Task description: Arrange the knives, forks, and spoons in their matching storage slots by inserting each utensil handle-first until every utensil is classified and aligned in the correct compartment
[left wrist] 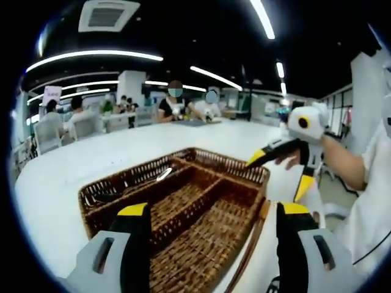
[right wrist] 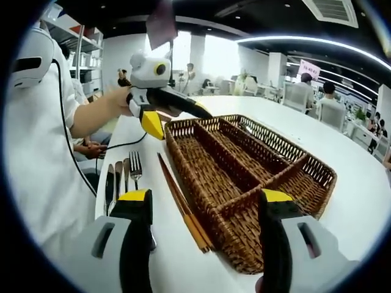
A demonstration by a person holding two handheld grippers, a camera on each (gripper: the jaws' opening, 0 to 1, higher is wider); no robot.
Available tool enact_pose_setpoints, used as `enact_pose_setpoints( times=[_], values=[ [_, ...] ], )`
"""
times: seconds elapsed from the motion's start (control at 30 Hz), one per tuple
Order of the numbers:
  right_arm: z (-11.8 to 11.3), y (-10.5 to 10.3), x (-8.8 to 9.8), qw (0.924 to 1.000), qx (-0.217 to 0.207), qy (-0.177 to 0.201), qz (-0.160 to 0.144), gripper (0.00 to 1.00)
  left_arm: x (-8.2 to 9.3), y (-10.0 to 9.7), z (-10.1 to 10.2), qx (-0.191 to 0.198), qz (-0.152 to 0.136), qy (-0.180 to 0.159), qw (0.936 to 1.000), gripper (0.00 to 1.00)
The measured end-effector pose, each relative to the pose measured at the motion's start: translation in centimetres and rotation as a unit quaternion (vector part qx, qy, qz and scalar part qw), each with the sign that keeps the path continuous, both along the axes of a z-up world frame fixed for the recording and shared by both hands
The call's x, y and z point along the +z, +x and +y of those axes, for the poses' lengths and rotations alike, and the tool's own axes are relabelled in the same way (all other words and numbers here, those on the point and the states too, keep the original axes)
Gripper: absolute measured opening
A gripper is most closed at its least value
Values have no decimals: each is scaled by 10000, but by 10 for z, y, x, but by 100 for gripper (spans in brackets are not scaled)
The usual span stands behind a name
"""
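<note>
A brown wicker basket (left wrist: 183,154) (right wrist: 317,166) with several long compartments stands on the white table. A shiny metal utensil (left wrist: 164,174) lies in a far compartment; I cannot tell which kind. A knife (right wrist: 109,183), a spoon (right wrist: 118,174) and a fork (right wrist: 135,166) lie side by side on the table beside the basket. My left gripper (left wrist: 214,210) (right wrist: 177,122) hovers open over one end of the basket. At the opposite end my right gripper (right wrist: 206,196) (left wrist: 279,174) is open too, holding nothing.
A pair of brown chopsticks (right wrist: 183,210) (left wrist: 253,241) lies along the basket's side, between it and the utensils. A black cable (right wrist: 125,145) crosses the table near the person's arm. People sit at other tables behind.
</note>
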State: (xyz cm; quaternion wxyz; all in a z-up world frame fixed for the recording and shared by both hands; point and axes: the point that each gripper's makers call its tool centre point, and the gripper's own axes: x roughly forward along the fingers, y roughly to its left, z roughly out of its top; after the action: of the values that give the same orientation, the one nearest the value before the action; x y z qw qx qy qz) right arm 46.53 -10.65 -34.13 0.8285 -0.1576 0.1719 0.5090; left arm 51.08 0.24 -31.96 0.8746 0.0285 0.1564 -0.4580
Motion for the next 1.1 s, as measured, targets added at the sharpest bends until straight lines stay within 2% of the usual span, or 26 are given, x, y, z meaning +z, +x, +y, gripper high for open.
enact_pose_setpoints(
  times=[0.53, 1.1],
  values=[
    [1, -1, -1, 9999, 39, -45, -101, 70, 6, -16, -4, -28, -57, -146, 9999, 84],
    [4, -8, 4, 9998, 78, -36, -159, 69, 10, -29, -7, -107, -118, -102, 9998, 84]
  ],
)
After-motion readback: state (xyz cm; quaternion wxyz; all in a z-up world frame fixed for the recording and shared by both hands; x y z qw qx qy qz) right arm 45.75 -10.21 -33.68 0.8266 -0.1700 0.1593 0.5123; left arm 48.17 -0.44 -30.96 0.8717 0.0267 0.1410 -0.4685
